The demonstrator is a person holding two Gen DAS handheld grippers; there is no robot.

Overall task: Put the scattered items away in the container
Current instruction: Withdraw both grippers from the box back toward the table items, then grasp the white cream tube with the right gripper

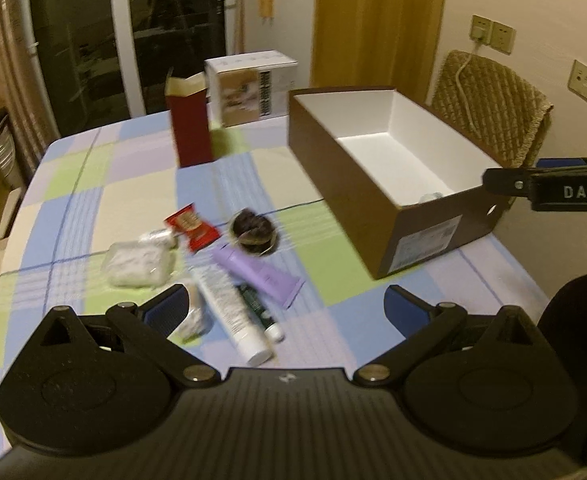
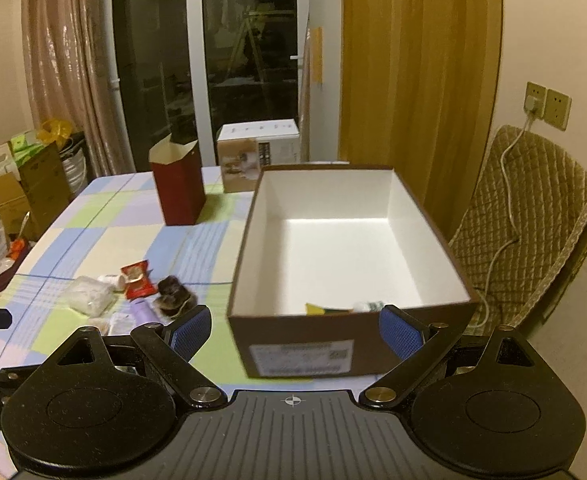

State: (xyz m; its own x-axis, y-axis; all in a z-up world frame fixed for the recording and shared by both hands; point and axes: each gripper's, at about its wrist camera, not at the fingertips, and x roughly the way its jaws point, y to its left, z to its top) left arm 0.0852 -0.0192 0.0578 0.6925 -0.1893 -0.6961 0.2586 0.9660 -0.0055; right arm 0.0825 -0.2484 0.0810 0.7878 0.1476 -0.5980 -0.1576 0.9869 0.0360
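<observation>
We held both grippers above a table covered in a pastel checked cloth. Our left gripper had its blue-padded jaws spread wide and gripped nothing; it hung over the scattered pile. Directly beneath it lay a white tube with its cap toward us, a dark green tube alongside it, and a lilac tube crossing just beyond. To their left sat a clear bag of white stuff, a small whitish wrapped item and a red snack packet, with a dark round bundle near the packet.

Our right gripper was likewise released and empty, poised at the near end of the brown shoebox, which stood open to the right of the pile. At the bottom of the box, against the near wall, we could see something yellow and a small whitish object; both were too hidden to name. Behind the pile stood an open red carton and a white-and-tan box.
</observation>
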